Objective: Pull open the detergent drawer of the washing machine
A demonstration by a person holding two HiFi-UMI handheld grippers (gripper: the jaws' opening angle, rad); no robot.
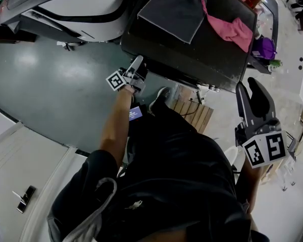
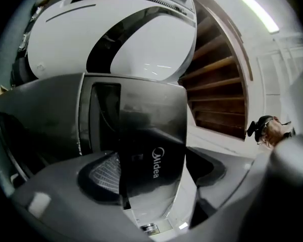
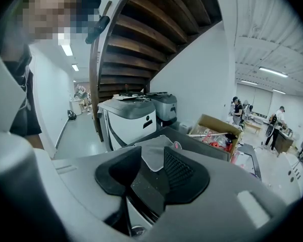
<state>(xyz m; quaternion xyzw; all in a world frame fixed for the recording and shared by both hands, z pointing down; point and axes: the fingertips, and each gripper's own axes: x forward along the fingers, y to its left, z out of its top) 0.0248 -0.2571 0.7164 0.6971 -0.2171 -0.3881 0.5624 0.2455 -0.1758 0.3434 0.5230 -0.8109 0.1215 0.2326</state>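
One dark grey washing machine; atop it, one flat grey cloth, one crumpled pink cloth; before it, two marker-cubed grippers.

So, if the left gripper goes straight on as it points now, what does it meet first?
Most likely the dark front panel marked Midea on the washing machine, straight ahead between the open fingers of the left gripper; its depth is unclear.
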